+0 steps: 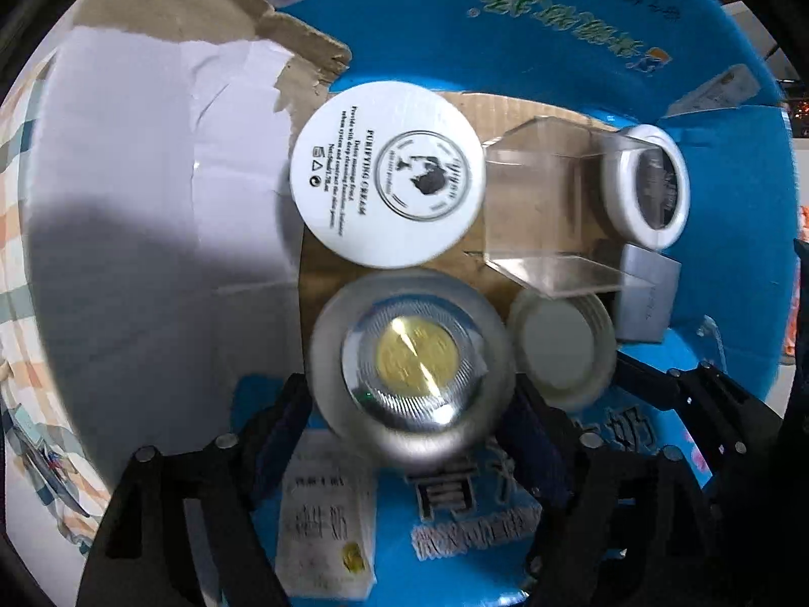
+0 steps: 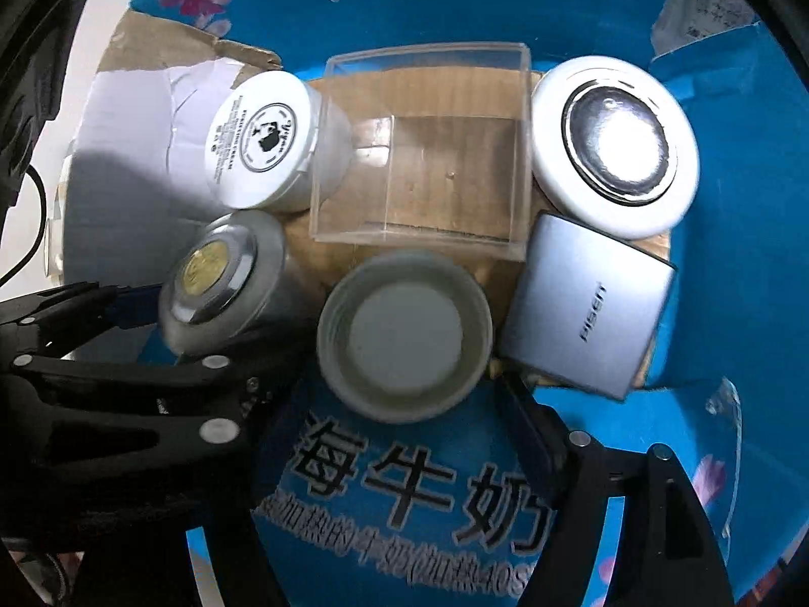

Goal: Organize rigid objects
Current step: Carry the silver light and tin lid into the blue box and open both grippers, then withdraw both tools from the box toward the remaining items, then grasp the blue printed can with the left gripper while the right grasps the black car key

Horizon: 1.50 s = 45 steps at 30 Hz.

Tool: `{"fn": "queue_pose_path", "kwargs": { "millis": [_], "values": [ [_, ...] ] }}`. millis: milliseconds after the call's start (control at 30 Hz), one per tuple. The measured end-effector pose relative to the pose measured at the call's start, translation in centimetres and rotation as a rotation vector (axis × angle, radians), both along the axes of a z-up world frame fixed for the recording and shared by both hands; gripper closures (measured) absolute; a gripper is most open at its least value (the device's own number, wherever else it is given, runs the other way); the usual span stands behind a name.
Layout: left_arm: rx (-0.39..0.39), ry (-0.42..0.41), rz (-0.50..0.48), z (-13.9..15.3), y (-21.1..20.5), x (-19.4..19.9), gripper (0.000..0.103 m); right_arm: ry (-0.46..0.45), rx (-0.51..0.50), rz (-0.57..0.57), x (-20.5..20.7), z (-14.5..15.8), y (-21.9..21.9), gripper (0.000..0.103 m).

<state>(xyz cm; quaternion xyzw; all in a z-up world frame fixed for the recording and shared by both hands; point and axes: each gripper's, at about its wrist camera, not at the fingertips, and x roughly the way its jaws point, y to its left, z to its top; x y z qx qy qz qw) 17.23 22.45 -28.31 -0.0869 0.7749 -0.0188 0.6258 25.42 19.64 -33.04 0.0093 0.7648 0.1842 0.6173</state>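
I look down into a blue cardboard box (image 2: 733, 162) that holds several rigid items. My left gripper (image 1: 409, 420) is shut on a silver jar with a gold-coloured top (image 1: 412, 369), one blue-padded finger on each side; the same jar (image 2: 217, 278) shows at the left of the right wrist view. My right gripper (image 2: 399, 435) stands open just short of a white round cup (image 2: 404, 334), nothing between its fingers. Around them lie a white cream jar (image 2: 258, 141), a clear plastic box (image 2: 424, 152), a white disc with a silver centre (image 2: 614, 146) and a silver power bank (image 2: 586, 313).
The items sit packed close together on the brown cardboard floor (image 2: 455, 192). A white paper sheet (image 1: 141, 192) lines the left wall. The near blue flap with printed characters (image 2: 404, 485) lies under both grippers. Checked cloth (image 1: 15, 273) shows outside the box.
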Motion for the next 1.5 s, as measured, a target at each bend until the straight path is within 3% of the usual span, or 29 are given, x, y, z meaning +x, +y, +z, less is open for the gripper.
{"fn": "queue_pose_path", "kwargs": {
  "millis": [67, 100, 133, 167, 500, 867, 1133, 1367, 1500],
  "values": [
    [-0.009, -0.012, 0.012, 0.6, -0.3, -0.6, 0.013, -0.009, -0.003, 0.006, -0.3, 0.8, -0.3, 0.019],
    [0.003, -0.021, 0.016, 0.9, -0.4, -1.0, 0.01, -0.023, -0.022, 0.007, -0.4, 1.2, -0.5, 0.009],
    [0.015, -0.037, 0.019, 1.4, -0.5, -1.4, 0.001, -0.047, -0.037, 0.007, -0.6, 1.8, -0.8, 0.009],
    [0.022, -0.06, 0.021, 2.0, -0.6, -1.8, 0.0, -0.059, -0.041, 0.011, -0.7, 2.2, -1.0, 0.009],
    [0.088, -0.233, 0.088, 7.6, -1.3, -5.2, 0.0, -0.217, -0.111, 0.0, -1.7, 8.5, -4.4, 0.008],
    [0.171, -0.418, 0.107, 16.4, -0.2, -7.7, 0.0, -0.346, -0.066, -0.039, -5.2, 17.5, -8.0, 0.008],
    [0.179, -0.499, 0.111, 20.5, -1.6, -8.9, 0.0, -0.423, -0.016, -0.046, -7.1, 23.4, -10.1, 0.008],
    [0.186, -0.535, 0.101, 22.7, -3.8, -9.7, 0.0, -0.446, 0.029, -0.068, -8.0, 25.4, -11.9, 0.008],
    [0.165, -0.55, 0.073, 22.9, -6.5, -9.2, 0.0, -0.442, 0.046, -0.122, -8.3, 25.9, -15.2, 0.008]
  ]
}}
